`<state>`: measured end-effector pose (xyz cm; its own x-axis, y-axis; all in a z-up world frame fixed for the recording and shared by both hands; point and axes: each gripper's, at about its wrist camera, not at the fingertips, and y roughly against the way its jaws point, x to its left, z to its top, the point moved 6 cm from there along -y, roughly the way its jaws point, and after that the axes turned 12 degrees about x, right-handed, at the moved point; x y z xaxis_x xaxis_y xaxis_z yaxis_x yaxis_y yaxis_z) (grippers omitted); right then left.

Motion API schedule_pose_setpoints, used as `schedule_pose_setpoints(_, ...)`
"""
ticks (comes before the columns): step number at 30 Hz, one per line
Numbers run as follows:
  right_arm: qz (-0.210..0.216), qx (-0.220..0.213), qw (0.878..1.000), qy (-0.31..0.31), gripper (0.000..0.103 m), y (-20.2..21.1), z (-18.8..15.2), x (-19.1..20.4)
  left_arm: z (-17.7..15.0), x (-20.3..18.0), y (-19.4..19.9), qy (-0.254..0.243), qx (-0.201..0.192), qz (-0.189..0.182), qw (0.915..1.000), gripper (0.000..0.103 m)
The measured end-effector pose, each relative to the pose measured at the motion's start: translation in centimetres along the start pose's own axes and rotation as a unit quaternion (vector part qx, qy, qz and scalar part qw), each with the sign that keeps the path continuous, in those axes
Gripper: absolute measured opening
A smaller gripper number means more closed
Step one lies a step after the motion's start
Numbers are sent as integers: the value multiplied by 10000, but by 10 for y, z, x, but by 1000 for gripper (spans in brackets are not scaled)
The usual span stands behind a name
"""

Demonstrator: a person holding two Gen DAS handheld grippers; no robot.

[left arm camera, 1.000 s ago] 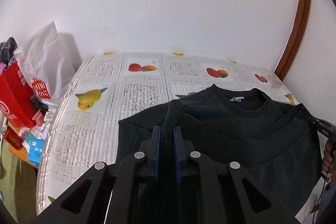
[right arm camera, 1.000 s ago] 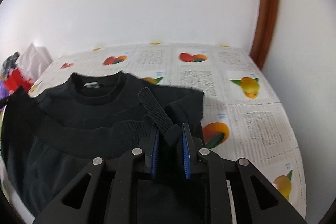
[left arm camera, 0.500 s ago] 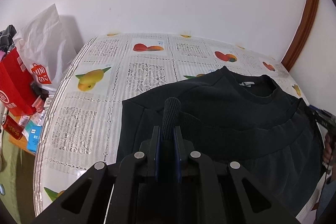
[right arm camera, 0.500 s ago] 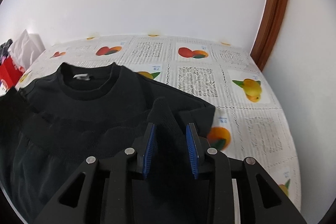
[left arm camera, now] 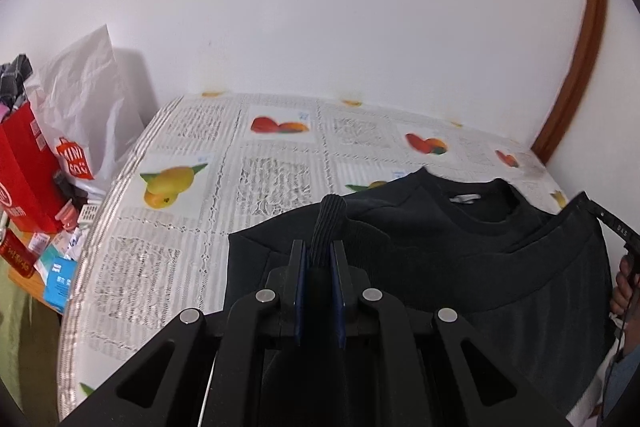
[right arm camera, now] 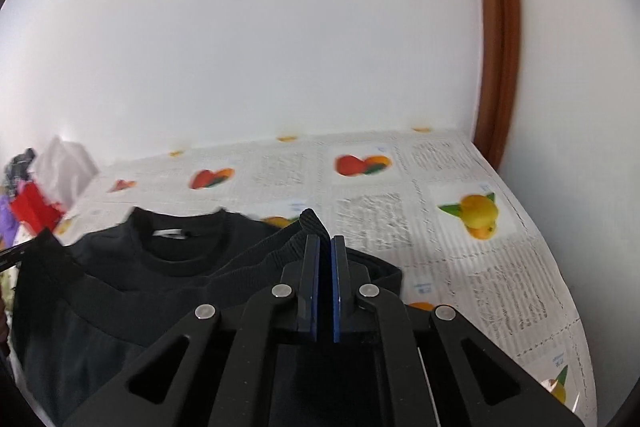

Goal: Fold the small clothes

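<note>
The black sweatshirt (left arm camera: pixel 460 251) lies on the worktop (left arm camera: pixel 168 259) under a fruit-printed cloth, spread ahead of both claws, its collar on the far side and its body running back toward the near edge; so its long axis goes near to far, neck pointing at the white wall (left arm camera: pixel 320 7). The left claw (left arm camera: pixel 319 259) is clamped on a ribbed cuff (left arm camera: pixel 329 223), which stands upright out of the blue pads; the sleeve is folded inward over the left part of the chest. The right claw (right arm camera: pixel 325 255) has just been closing, and its pads now stand almost together; a ribbed cuff (right arm camera: pixel 311 223) shows just beyond and left of the tips, but whether any cloth is caught between the pads I cannot tell. The left view alone shows a white shopping bag (left arm camera: pixel 88 115) and a red bag (left arm camera: pixel 24 171) off the worktop's left end, and a hand (left arm camera: pixel 622 287) at the right edge beside a lifted dark hem; the right view alone shows the worktop's bare right part, an orange and lemon print, and the brown door frame (right arm camera: pixel 500 39) in the far right corner.
</note>
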<state>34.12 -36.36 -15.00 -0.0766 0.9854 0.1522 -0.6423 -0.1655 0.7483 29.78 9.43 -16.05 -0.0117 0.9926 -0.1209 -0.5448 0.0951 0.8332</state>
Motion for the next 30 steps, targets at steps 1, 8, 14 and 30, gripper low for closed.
schedule_pose_setpoints(1, 10, 75, 9999, -83, 4, -7, -1, -3, 0, 1, -7, 27, 86, 59, 9999, 12)
schedule_pose_setpoints(8, -11, 758, 9957, -536, 4, -56, -25, -24, -9, 4, -43, 68, 569, 215, 9981, 12)
schedule_pose_setpoints(14, -134, 946, 9945, -436, 6, -59, -27, -21, -11, 5, -44, 79, 683, 220, 9974, 16)
schedule_pose_setpoints(30, 147, 1517, 9862, -640, 49, -32, -89, -26, -79, 36, 12, 197, 806, -77, 9965, 45)
